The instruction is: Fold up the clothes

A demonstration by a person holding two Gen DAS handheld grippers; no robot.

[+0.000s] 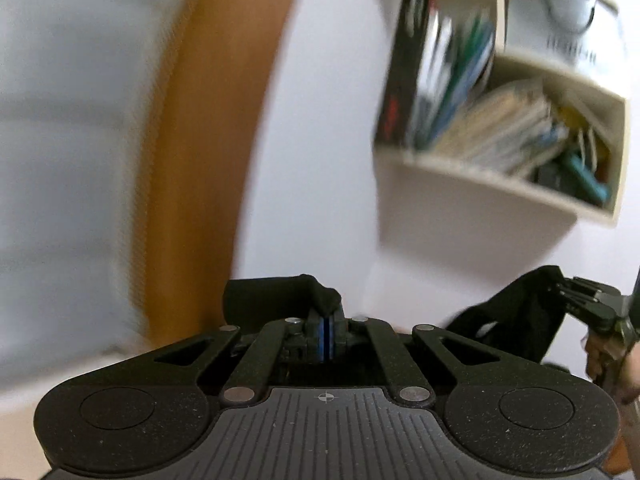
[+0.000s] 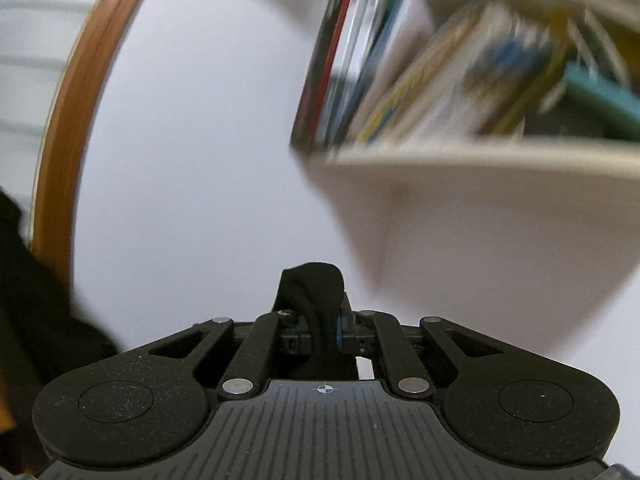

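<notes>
Black garment pinched in both clamped hand-held grippers, left and right, strung between them, bare wall ahead, shelf upper right.

A plain black garment with no visible pattern sits between blue pads on a matte black gripper. Behind it are a pale lilac-white wall, an orange-brown wooden frame, and a cream shelf of books in red, green, blue, yellow and teal.

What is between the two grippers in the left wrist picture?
The black cloth hangs between left gripper and right gripper, both shut on it.
</notes>
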